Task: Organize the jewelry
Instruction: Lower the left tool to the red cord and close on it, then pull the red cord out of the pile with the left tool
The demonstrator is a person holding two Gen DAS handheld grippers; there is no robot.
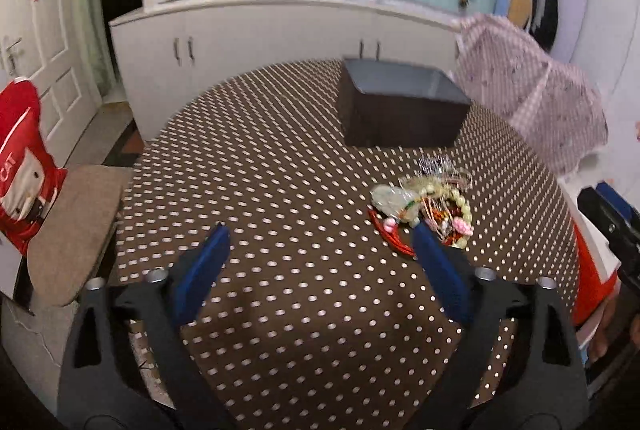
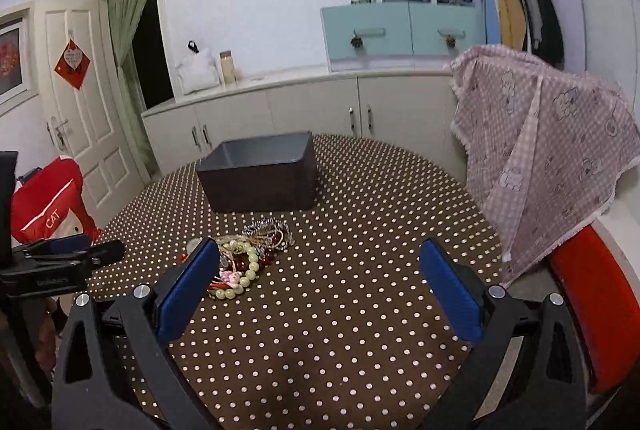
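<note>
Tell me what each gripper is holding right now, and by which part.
Nothing. The left gripper and right gripper are both open and empty; the jewelry pile lies untouched on the table.

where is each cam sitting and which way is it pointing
Left wrist: on the left claw, angled down over the polka-dot table; the jewelry pile lies ahead to the right, the dark box beyond. Its own open blue fingers show, plus the right claw at the right edge.
Right wrist: on the right claw, aimed shallower; pile ahead to the left, by its left finger. Its open fingers and the left claw show.
Shared: table, pile, box, white cabinets, pink checked cloth.
</note>
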